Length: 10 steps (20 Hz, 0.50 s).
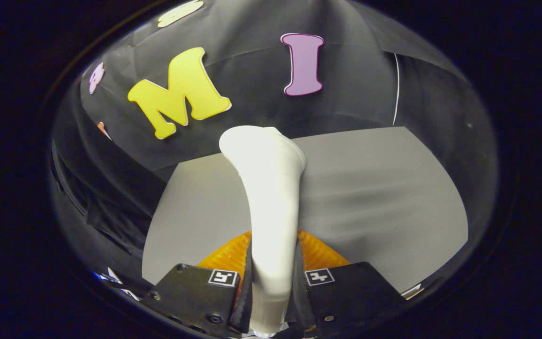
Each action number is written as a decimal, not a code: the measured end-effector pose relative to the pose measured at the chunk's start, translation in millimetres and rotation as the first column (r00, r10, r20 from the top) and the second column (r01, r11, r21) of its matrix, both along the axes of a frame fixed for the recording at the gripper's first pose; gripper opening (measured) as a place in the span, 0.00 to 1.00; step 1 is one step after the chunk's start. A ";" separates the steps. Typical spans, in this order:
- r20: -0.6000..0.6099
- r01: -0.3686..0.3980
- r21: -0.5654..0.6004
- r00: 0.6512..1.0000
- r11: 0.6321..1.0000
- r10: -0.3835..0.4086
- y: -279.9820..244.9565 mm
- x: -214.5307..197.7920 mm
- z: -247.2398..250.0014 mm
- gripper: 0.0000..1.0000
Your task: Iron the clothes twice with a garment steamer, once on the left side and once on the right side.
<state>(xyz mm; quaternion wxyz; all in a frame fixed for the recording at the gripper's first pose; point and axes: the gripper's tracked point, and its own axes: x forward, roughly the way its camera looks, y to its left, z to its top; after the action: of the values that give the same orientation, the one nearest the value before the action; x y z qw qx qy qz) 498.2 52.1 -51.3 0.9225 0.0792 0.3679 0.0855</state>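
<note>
the steamer (271,202) hides part of the grey cloth (374,207) beyond it, and its lower end is cut off. the gripper (271,282) has both fingers clamped on its white handle. a thin white cord (397,89) hangs against the booth wall behind.

Steamer (271,197) upright between your gripper's (272,282) fingers, both pressing its handle, head rising ahead of them, table (370,197) spread beneath and beyond it, booth wall (252,108) behind the table's far edge
</note>
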 end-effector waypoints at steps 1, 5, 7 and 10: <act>0.006 -0.004 0.014 1.000 1.000 0.004 0.7 -1.6 2.7 0.39; 0.103 -0.002 0.012 0.995 1.000 0.001 2.8 -4.5 16.3 0.37; 0.168 0.016 0.008 0.986 1.000 -0.017 9.2 -25.0 38.9 0.36; 0.262 0.046 0.003 0.964 0.999 -0.045 23.1 -61.0 74.2 0.36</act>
<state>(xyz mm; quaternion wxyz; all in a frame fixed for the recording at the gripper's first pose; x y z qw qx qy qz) 437.1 75.2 22.8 0.9649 0.0743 0.2408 0.0735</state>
